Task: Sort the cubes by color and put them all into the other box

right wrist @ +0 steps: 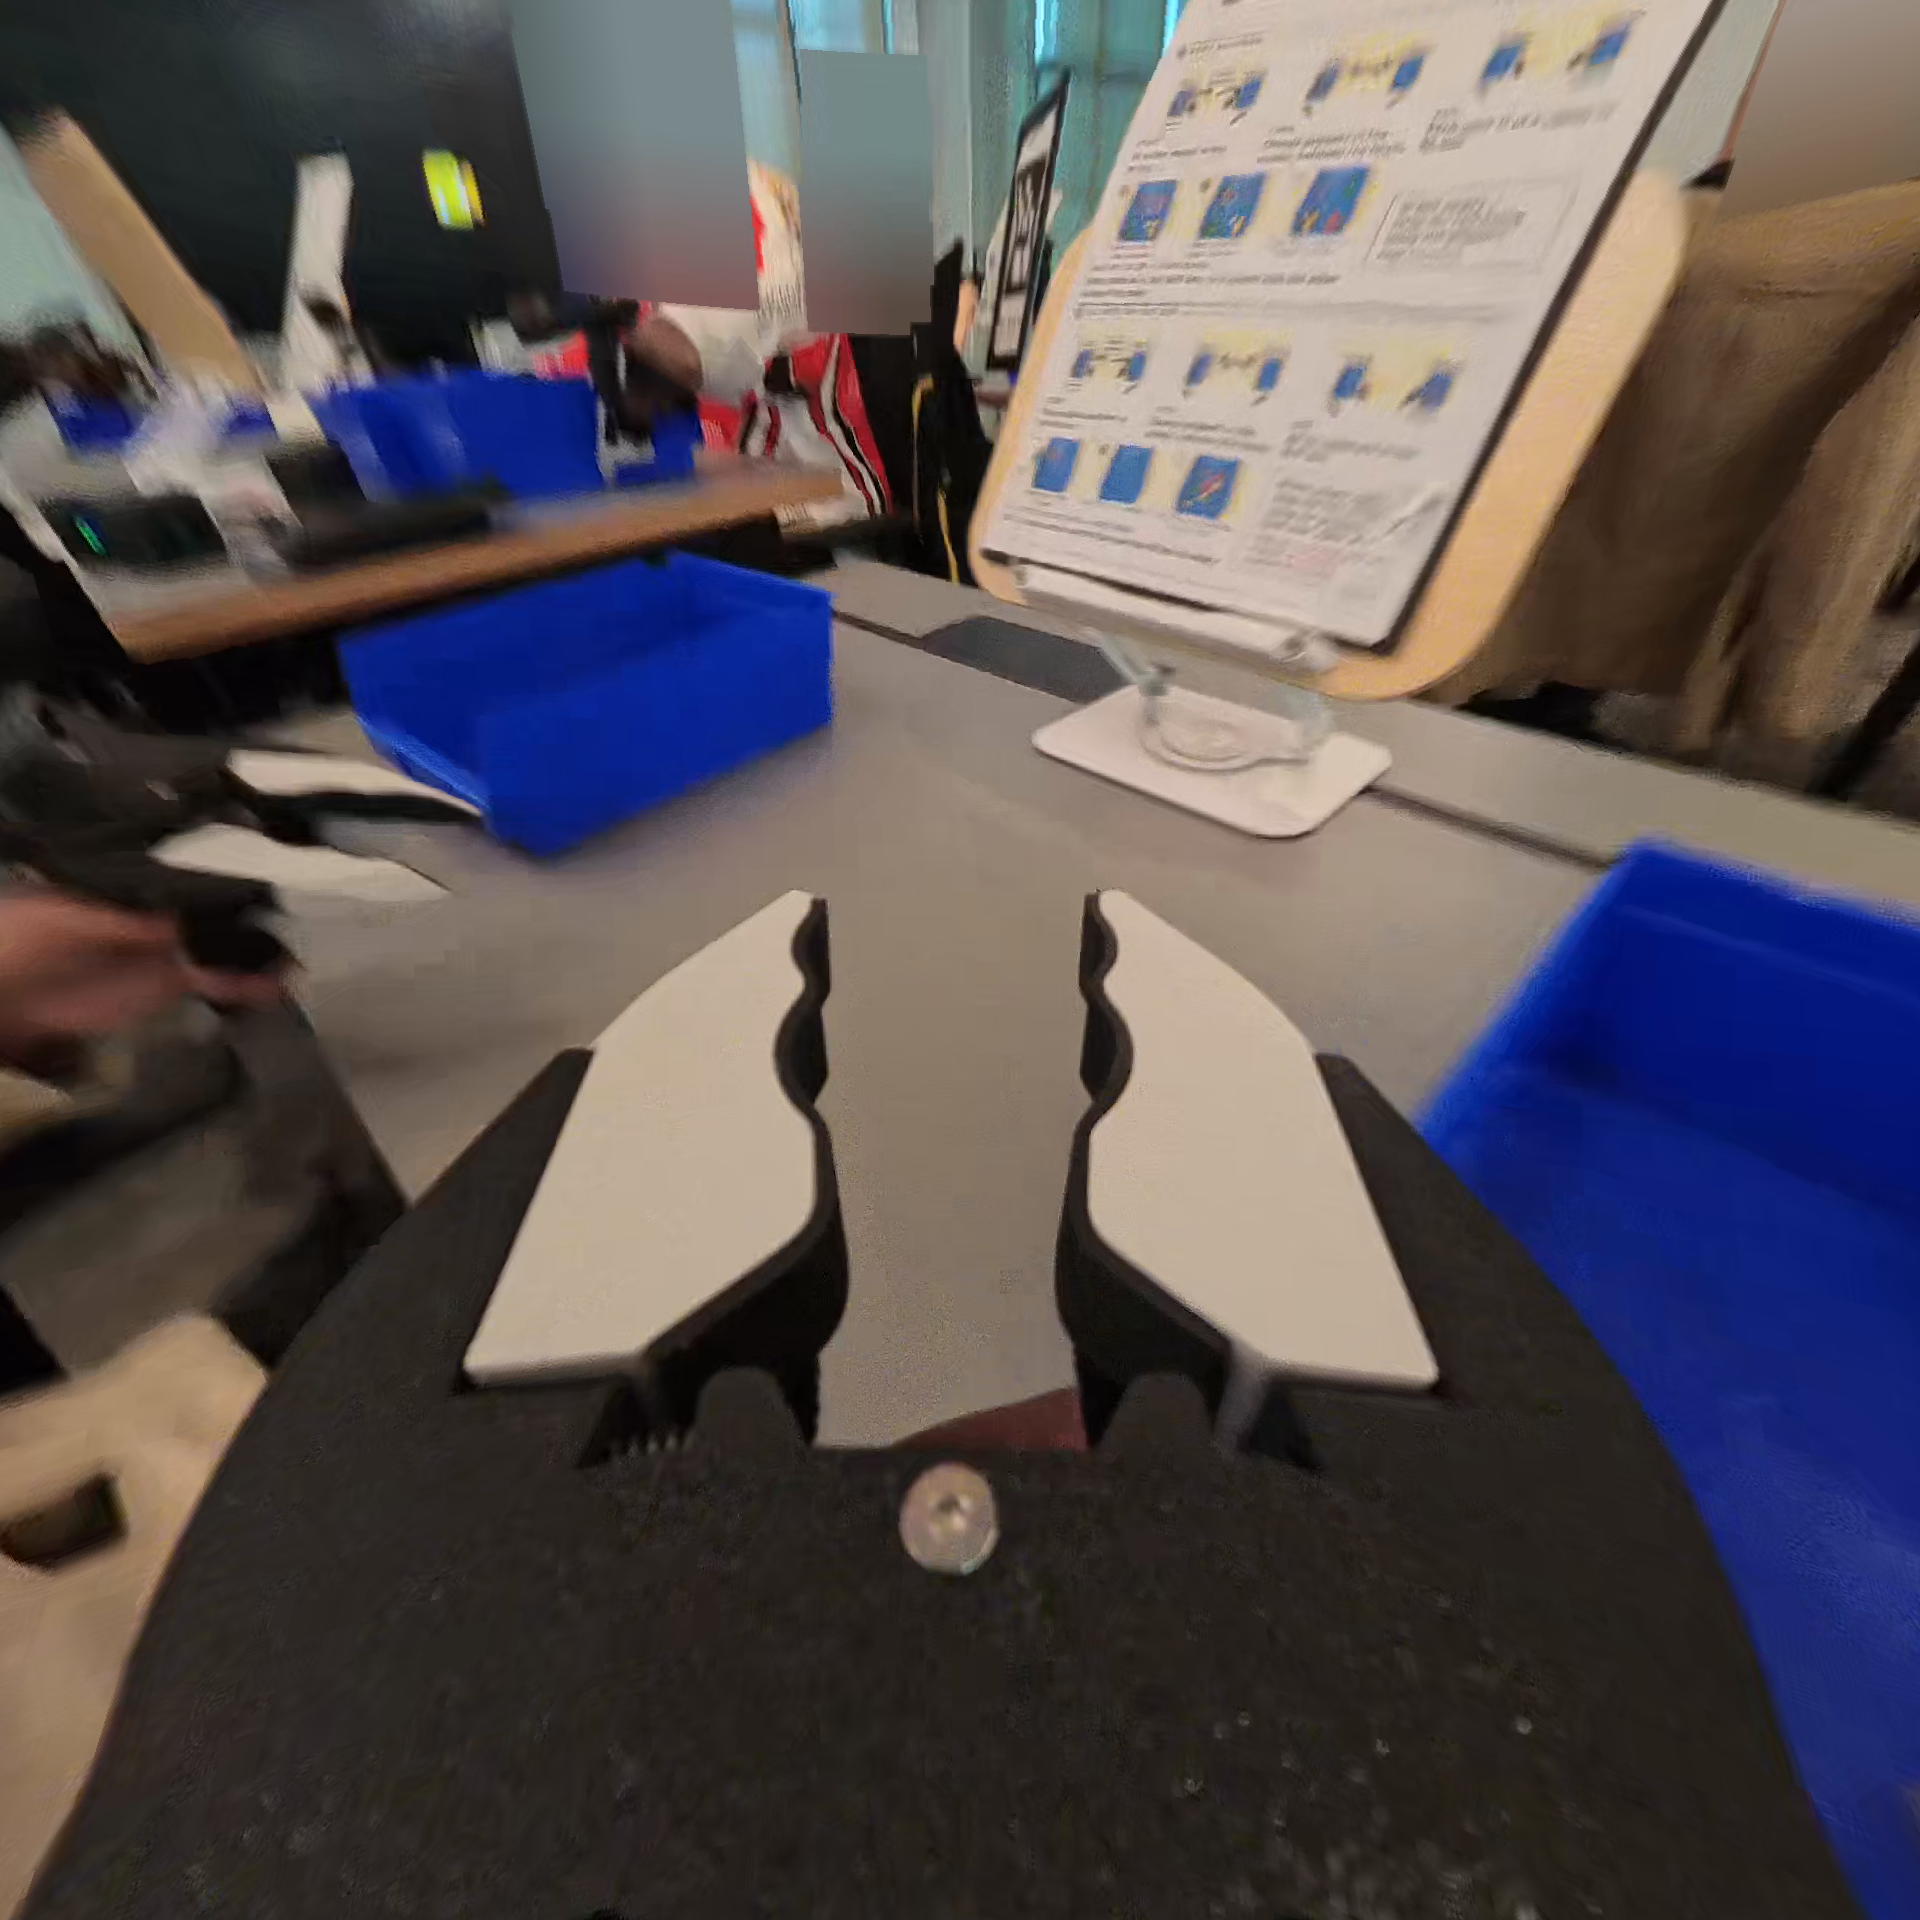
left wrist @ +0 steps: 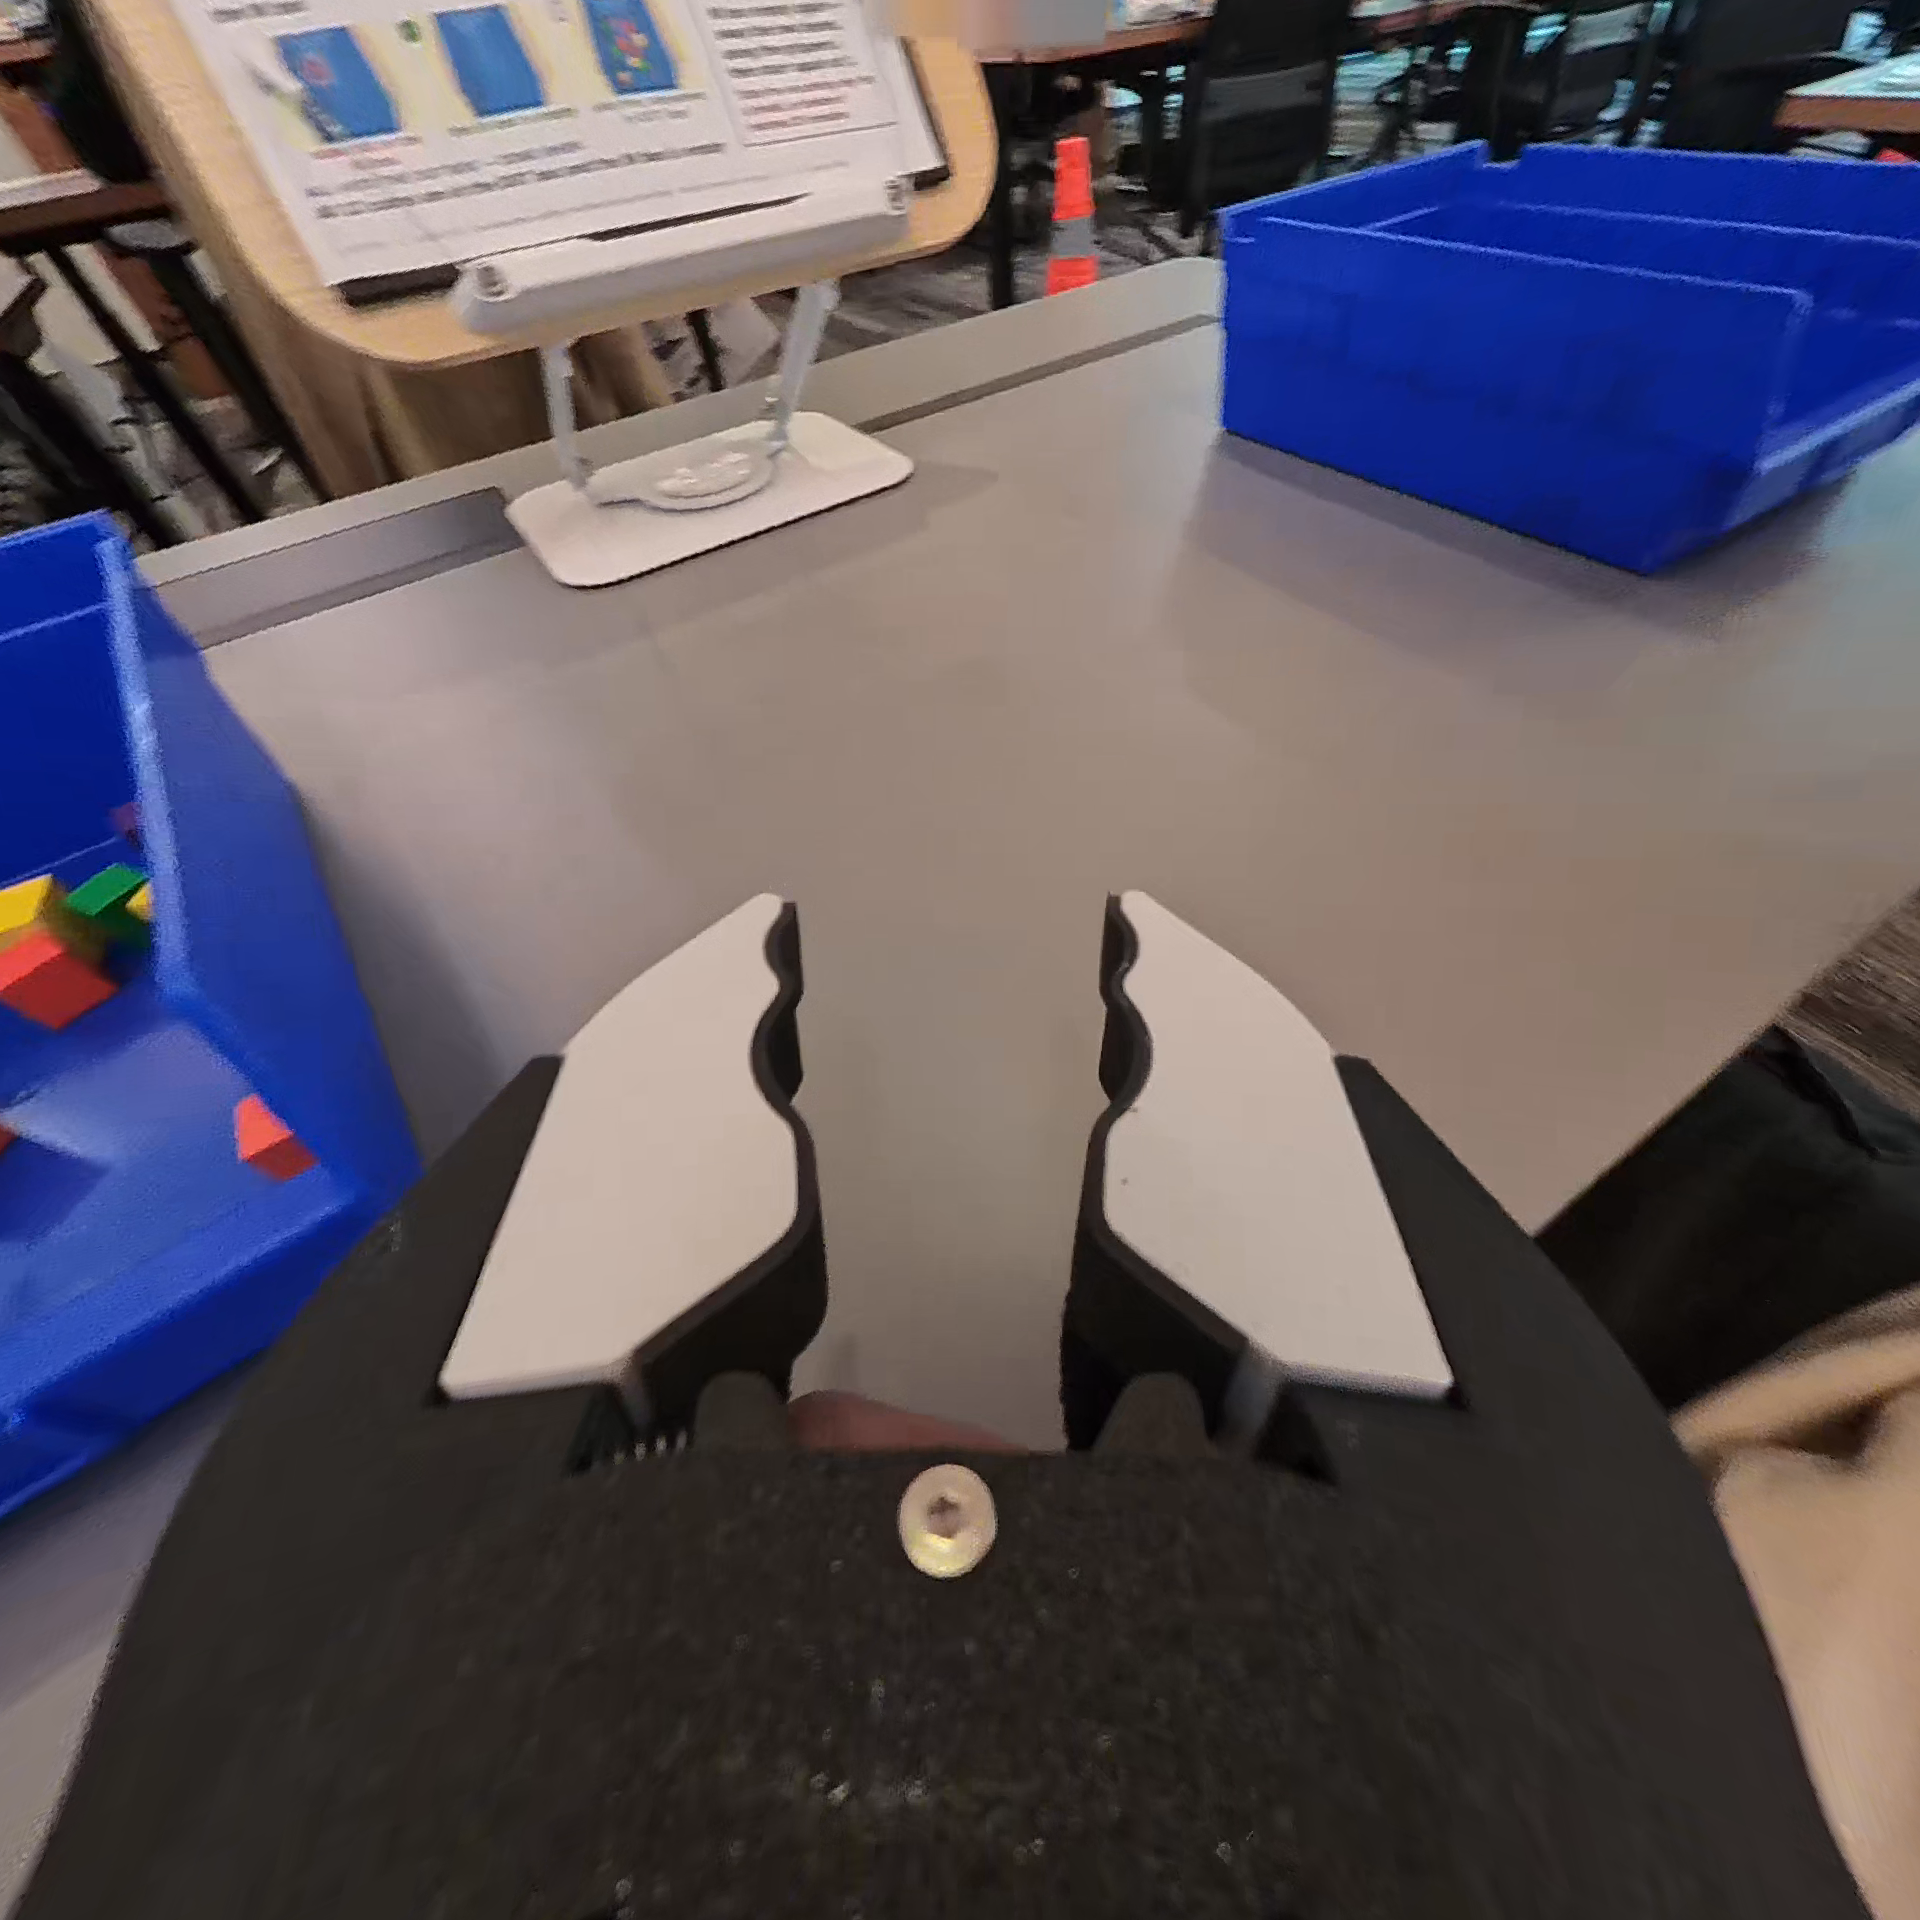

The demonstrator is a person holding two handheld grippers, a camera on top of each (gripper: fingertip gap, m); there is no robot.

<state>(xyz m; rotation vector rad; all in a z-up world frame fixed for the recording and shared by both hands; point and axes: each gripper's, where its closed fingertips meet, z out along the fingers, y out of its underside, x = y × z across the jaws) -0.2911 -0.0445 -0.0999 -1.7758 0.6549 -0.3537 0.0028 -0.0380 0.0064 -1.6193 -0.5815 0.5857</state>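
Both tools hover over the bare grey table (left wrist: 1039, 727) with nothing between their fingers: the left gripper (left wrist: 951, 914) has its fingers spread fairly wide, and the right gripper (right wrist: 954, 914) holds a slightly narrower but still empty gap. The cubes (left wrist: 62, 945) lie in a loose heap in the blue box (left wrist: 260, 935) at the left edge of the left wrist view; red, yellow and green ones show, with one red cube (left wrist: 268, 1138) lying apart near the box's front wall. The other box (left wrist: 1507, 384), also blue moulded plastic with inner dividers, stands well apart across the table and looks empty as far as can be seen. The cubes appear small, hard and smooth-painted, probably wood, so likely light and stiff but a little slippery; two opposite flat faces look like the best hold, squarely centred so a cube does not twist out. The fingers are pale flat plates with black scalloped inner edges. A white stand (left wrist: 717, 488) carries an instruction sheet (left wrist: 582, 114) at the table's far side.
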